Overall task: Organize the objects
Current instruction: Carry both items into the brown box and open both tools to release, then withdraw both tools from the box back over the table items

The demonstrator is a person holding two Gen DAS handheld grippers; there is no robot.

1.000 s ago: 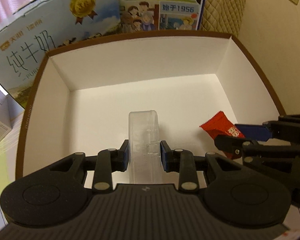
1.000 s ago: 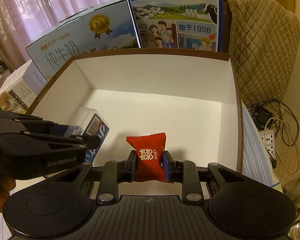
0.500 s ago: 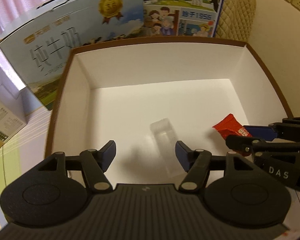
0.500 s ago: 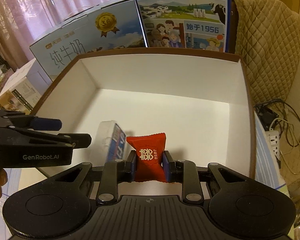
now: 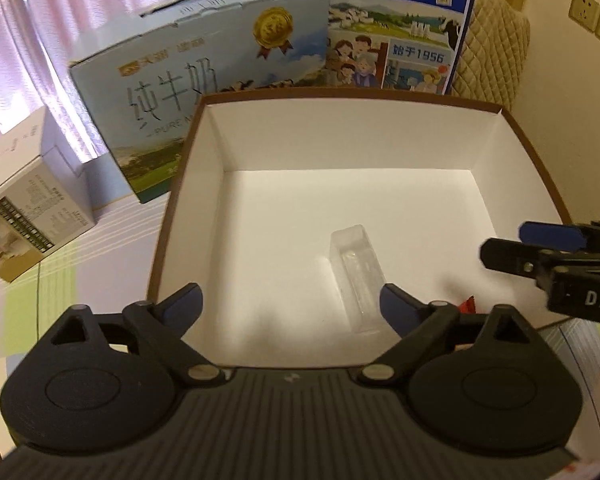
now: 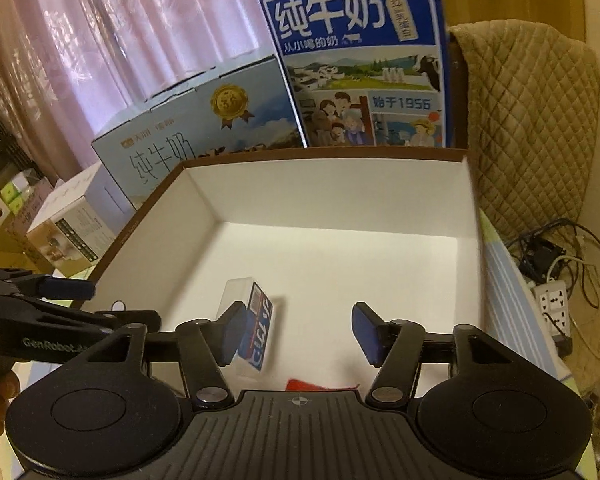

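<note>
Item: your left gripper (image 5: 290, 304), fingers spread wide and holding nothing, poised over the near rim of the white-lined box (image 5: 216, 152). Item: your right gripper (image 6: 298, 330), likewise spread wide and empty, at the same near rim; from the left wrist view its blue-tipped fingers (image 5: 550, 236) come in at 3 o'clock above the right wall. Edges: a brown rim runs all round the box, with upright white walls at 9, 12 and 3 o'clock; the floor toward 12 o'clock is bare white. Contents, first: a clear plastic case (image 5: 358, 276) lying flat on the floor, just inside your left gripper's right finger, long axis running from about 11 to 5 o'clock; the right wrist view shows its blue printed face (image 6: 256, 328) partly behind the right gripper's left finger. Contents, second: a red candy packet (image 6: 320, 385), only an edge of it showing just ahead of the right gripper's body. Surroundings: a pale blue milk carton (image 5: 188, 80) at 10 o'clock outside the box, a dark blue milk carton (image 6: 360, 68) standing behind the far wall, and a small printed box (image 5: 24, 208) at 9 o'clock.
</note>
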